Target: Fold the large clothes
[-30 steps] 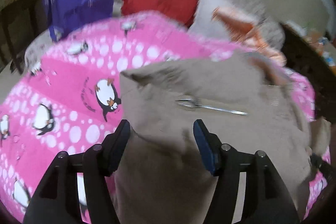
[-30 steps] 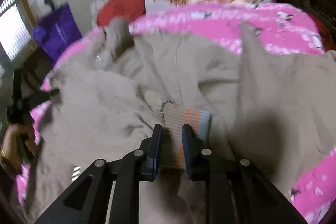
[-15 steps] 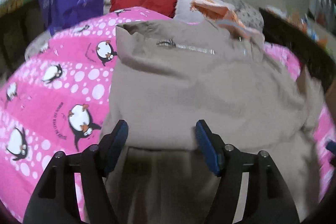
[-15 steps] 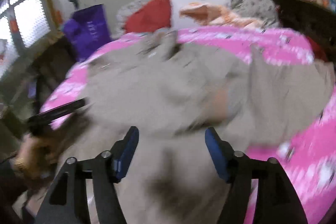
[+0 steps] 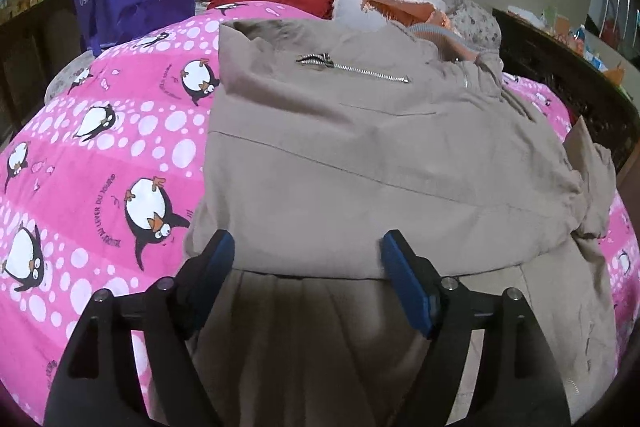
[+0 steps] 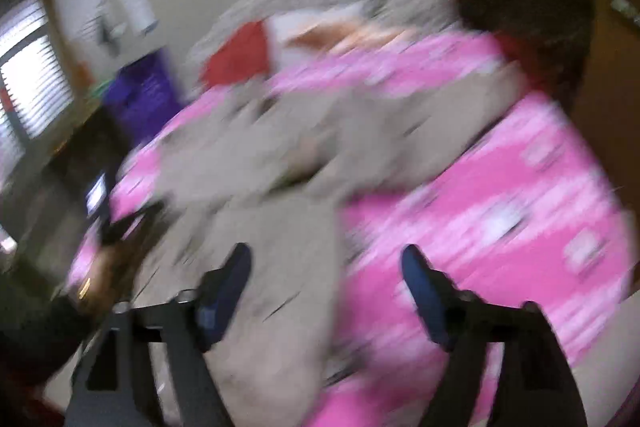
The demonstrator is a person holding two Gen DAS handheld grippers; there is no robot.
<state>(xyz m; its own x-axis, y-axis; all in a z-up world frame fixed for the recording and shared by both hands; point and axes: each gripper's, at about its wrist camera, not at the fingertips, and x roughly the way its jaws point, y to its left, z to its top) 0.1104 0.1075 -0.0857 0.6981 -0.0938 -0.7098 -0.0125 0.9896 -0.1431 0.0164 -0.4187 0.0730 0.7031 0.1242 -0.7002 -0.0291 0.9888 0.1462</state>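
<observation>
Left wrist view: one fold of the beige jacket [image 5: 360,155] is seen laid on the pink bedspread [image 5: 100,155], more folds are judged left, and the left gripper [image 5: 306,263] and right gripper [image 6: 326,277] are opening, nothing pinched.

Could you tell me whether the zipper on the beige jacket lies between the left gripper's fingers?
No, the zipper lies farther up the beige jacket, well beyond the left gripper.

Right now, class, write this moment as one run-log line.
stage: fold laid | beige zip jacket: on pink penguin blanket | left tool: opening, over folded edge, no grip | right tool: opening, empty, view blurred
</observation>
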